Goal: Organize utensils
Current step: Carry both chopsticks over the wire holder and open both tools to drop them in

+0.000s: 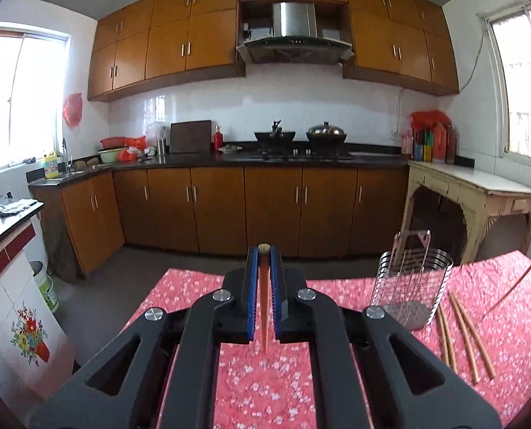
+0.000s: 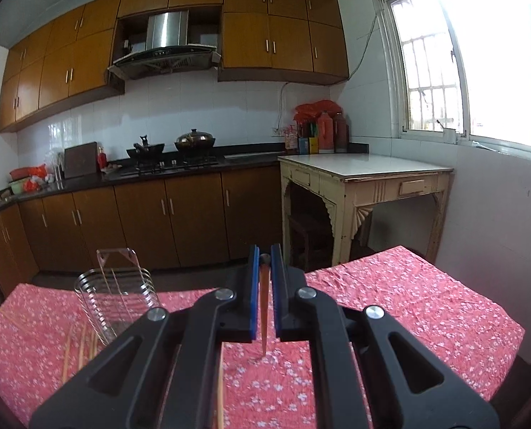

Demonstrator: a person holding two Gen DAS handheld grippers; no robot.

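- Behind your table with its pink flowered cloth (image 1: pixel 265 386) runs a kitchen of brown cabinets, with a stove and hood against the far wall; take the wire utensil holder (image 1: pixel 410 286) on the cloth as your landmark
- Your left gripper (image 1: pixel 264 261) is pinched tight on one chopstick (image 1: pixel 264 296), which runs lengthwise between the blue pads with its blunt end poking out at the tips; it sits to the left of the holder and above the cloth
- Your right gripper (image 2: pixel 264 261) is clamped the same way on a second chopstick (image 2: pixel 264 304), to the right of the holder (image 2: pixel 117 296)
- Four loose chopsticks (image 1: pixel 465 336) lie flat on the cloth just beside the holder, on its near right side as the left camera sees it
- The step in hand looks like carrying both held sticks to the holder and dropping them in, so few of the utensils seem sorted yet
- Bring one gripper over the holder's open rim at a time, so the two do not crowd each other
- Tip each stick toward upright before you loosen the pinch, since a level stick would likely lie across the rim or bounce out
- Let go only once the lower end is inside the wires
- Mind the holder's tall clear handle, and approach from the side away from it
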